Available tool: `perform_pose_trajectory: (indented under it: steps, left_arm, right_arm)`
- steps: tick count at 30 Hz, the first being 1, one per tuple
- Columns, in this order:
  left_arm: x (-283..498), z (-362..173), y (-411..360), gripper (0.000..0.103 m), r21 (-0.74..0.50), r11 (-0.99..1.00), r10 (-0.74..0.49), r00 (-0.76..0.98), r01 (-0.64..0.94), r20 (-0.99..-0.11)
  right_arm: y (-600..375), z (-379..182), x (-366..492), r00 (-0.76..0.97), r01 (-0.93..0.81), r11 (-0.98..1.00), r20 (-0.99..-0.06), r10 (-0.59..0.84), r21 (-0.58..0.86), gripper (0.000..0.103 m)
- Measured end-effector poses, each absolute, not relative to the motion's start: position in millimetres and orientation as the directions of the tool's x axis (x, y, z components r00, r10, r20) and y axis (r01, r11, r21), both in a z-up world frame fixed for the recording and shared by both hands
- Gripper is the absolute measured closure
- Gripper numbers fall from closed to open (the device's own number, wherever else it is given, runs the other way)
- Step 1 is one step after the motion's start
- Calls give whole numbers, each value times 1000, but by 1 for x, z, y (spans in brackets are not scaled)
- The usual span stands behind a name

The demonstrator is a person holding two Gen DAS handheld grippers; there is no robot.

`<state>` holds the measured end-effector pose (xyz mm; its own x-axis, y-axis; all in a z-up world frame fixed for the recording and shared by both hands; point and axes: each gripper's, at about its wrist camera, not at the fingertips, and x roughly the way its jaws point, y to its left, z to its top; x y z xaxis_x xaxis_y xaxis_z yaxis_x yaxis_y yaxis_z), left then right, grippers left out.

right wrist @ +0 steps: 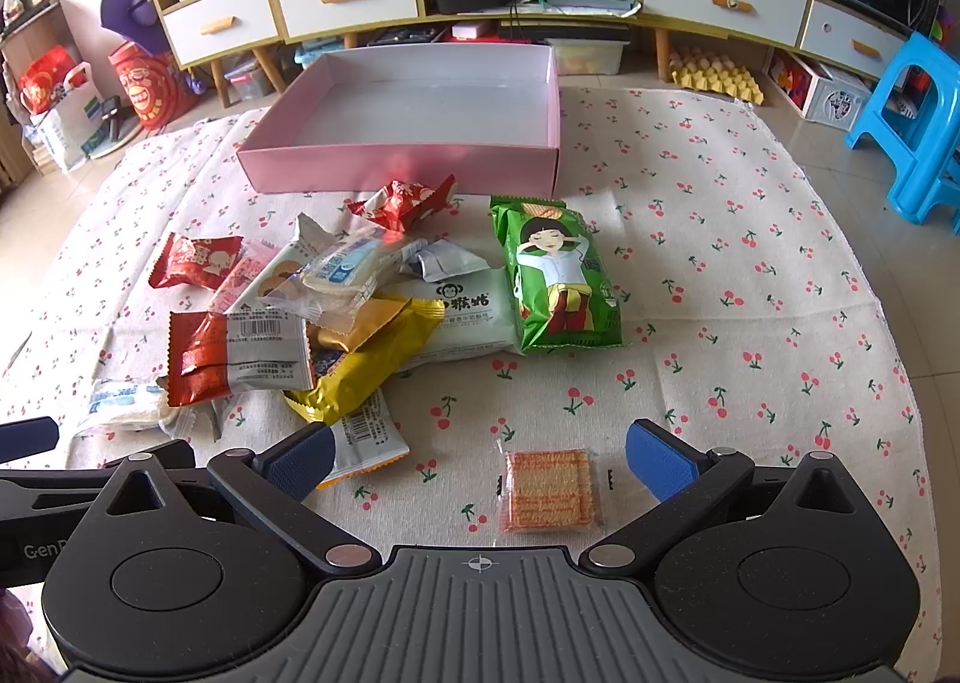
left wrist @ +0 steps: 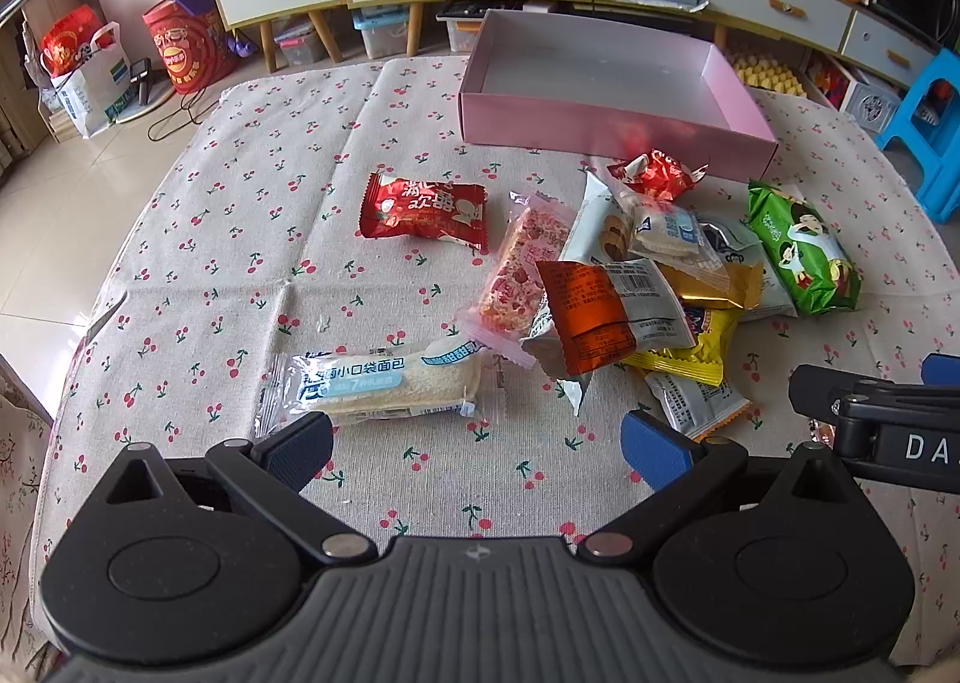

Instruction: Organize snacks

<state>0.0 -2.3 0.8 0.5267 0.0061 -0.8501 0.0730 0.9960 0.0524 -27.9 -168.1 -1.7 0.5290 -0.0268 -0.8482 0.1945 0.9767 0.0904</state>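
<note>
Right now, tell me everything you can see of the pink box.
The pink box is a shallow rectangular tray that looks like cardboard, pink outside, pale inside, with no lid and nothing in it. It sits flat on the cherry-print cloth at the far side of the table. A crumpled red wrapper lies just before its near wall; contact is unclear.

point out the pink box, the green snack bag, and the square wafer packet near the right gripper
pink box (right wrist: 408,167): right wrist view, on its near outer wall.
green snack bag (right wrist: 555,275): right wrist view, middle of its printed front.
square wafer packet (right wrist: 551,490): right wrist view, centre of the orange wafer.
</note>
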Motion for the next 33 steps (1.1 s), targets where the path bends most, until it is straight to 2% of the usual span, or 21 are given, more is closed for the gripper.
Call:
perform_pose_trajectory:
  steps: [33]
  left_arm:
    - [0, 1, -2, 0, 52, 996, 6, 527, 73, -850]
  right_arm:
    - [-168, -4, -29, 526, 195, 977, -850, -26, 91, 0]
